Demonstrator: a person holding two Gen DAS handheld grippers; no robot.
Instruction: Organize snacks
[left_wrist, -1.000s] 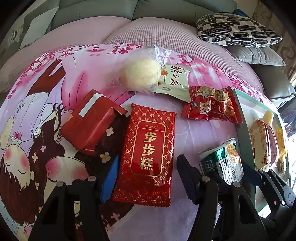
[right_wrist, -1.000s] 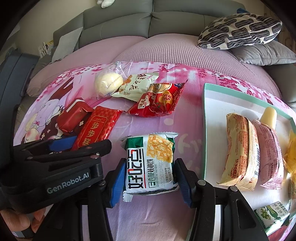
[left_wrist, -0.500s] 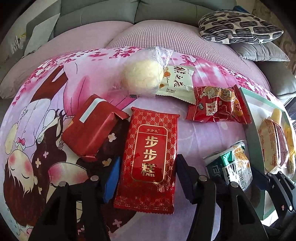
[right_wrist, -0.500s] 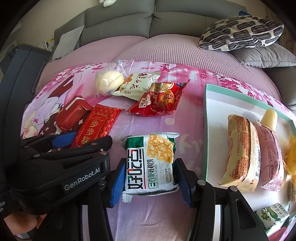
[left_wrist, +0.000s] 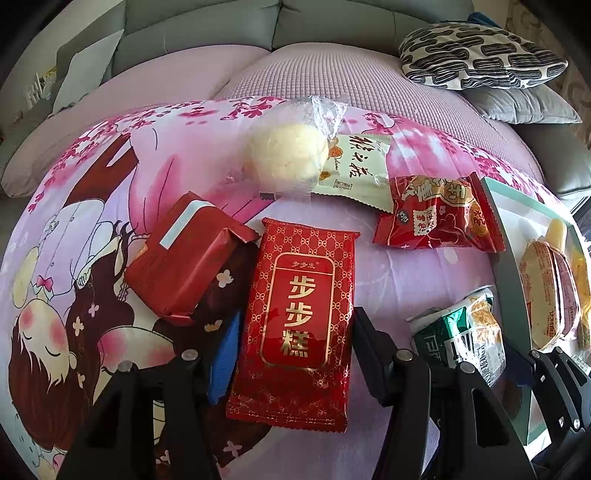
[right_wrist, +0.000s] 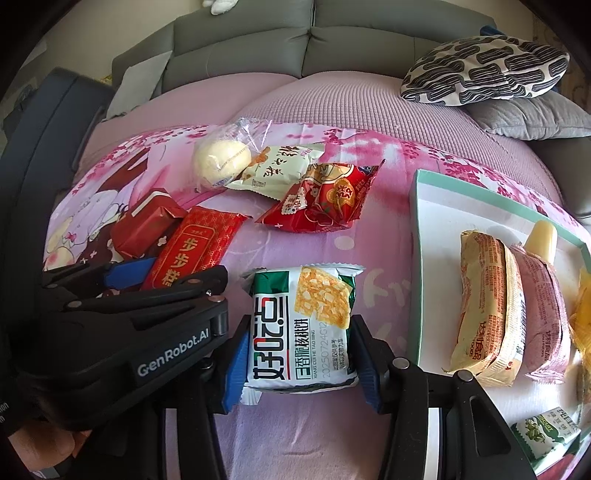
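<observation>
Right tongs (right_wrist: 301, 356) squeeze the green-and-white walnut cake packet (right_wrist: 301, 325), printed "XIANG CUI HE TAO BING" and "20250724", on the pink bedspread (right_wrist: 317, 243). Left tongs (left_wrist: 291, 354), body stamped "GenRobot.AI", sit spread either side of the red gold-lettered 步步糕 packet (left_wrist: 301, 317), pads just off its edges. To the right, the mint-rimmed tray (right_wrist: 421, 258) holds wrapped cakes. Farther off: a red foil block (left_wrist: 188, 262), a red pouch (left_wrist: 437, 218), a bagged cream bun (left_wrist: 288, 157).
</observation>
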